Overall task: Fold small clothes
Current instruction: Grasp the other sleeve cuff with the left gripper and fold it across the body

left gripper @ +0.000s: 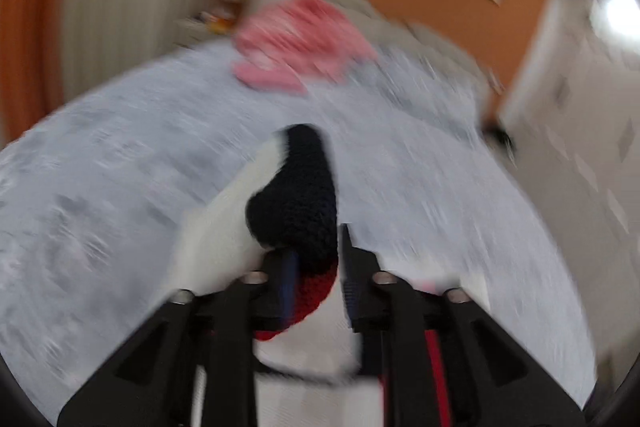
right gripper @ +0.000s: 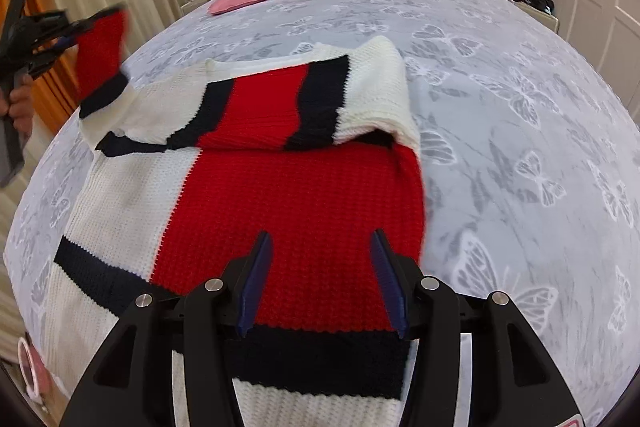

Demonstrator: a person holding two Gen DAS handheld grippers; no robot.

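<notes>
The soft, floppy knit sweater (right gripper: 280, 195) sagged at upper left, its sleeve cuff pinched by the left gripper (right gripper: 70, 33); the right gripper (right gripper: 320, 267) hovered spread at bottom centre; best gripped by edges

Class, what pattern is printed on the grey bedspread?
White butterflies on the bedspread, clearest in the right wrist view.

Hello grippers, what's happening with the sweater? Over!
Left gripper shut on sleeve, lifted. Right gripper open over sweater. Sweater part-folded on bed. Nothing in the way.
</notes>
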